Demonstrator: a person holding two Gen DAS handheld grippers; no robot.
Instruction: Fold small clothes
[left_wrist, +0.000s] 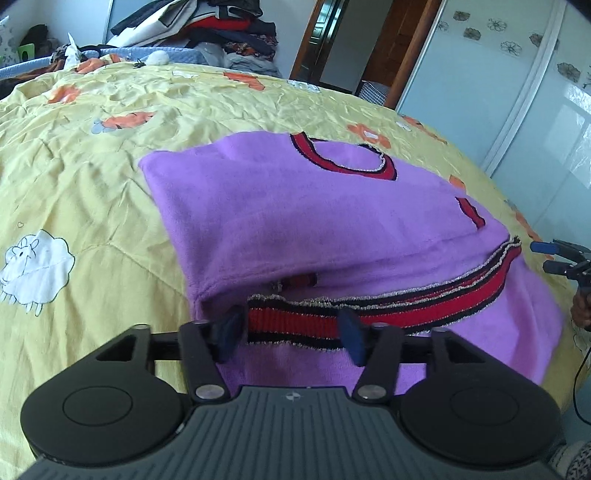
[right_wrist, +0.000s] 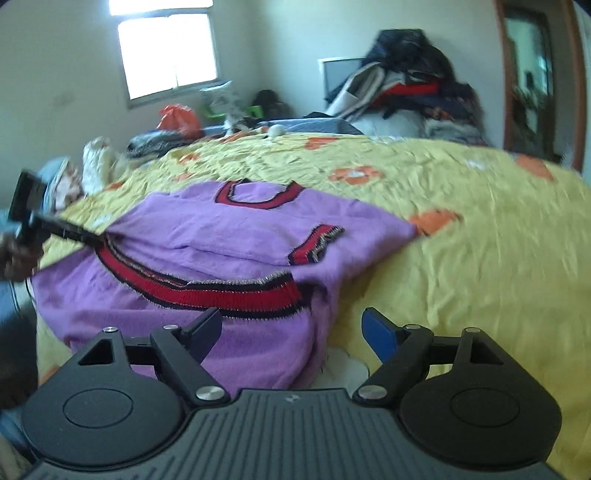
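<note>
Yellow quilted bedspread (left_wrist: 92, 177) with sheep and orange flowers covers the bed, a heap of clothes piled behind it. From the left wrist view, the fuzzy purple sweater with red-and-black striped trim (left_wrist: 295, 214) lies partly folded mid-bed, and the left gripper (left_wrist: 291, 332) has its fingers set wide astride the striped hem band (left_wrist: 295, 326), not visibly pinching it. If they close on one layer only, the fold could drag askew.

From the right wrist view, the right gripper (right_wrist: 295, 334) stands wide open and empty beside the sweater's near corner; the blurred frame suggests motion, so a hurried grab might miss the hem or snag the bedspread.
</note>
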